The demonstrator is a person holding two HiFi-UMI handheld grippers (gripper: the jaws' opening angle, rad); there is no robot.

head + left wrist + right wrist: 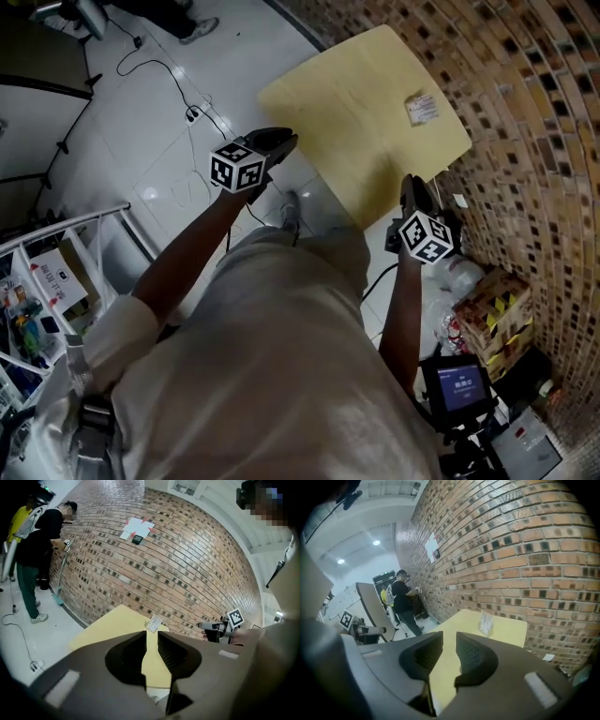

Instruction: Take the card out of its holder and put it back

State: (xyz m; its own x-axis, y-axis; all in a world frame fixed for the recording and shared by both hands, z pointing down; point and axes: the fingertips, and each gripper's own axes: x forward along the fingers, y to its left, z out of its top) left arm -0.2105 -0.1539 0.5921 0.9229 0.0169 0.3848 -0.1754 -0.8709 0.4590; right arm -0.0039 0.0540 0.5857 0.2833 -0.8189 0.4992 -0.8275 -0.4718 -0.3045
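While the card holder [422,108] stands on the yellow table [347,131] (hard by the brick wall [534,122]), the left gripper [281,141] and right gripper [410,185] hover nearby, jaws narrowly apart, empty.

Both arms are stretched forward from the body. The left gripper [284,141] sits at the end of the bare left forearm [183,255], pointing ahead and somewhat downward, its marker cube [236,167] uppermost. Its jaws stand a narrow gap apart with nothing between them. The right gripper [410,185], on the right forearm [398,314], is well apart from the left one and also tilted downward. Its jaws are slightly parted and empty.
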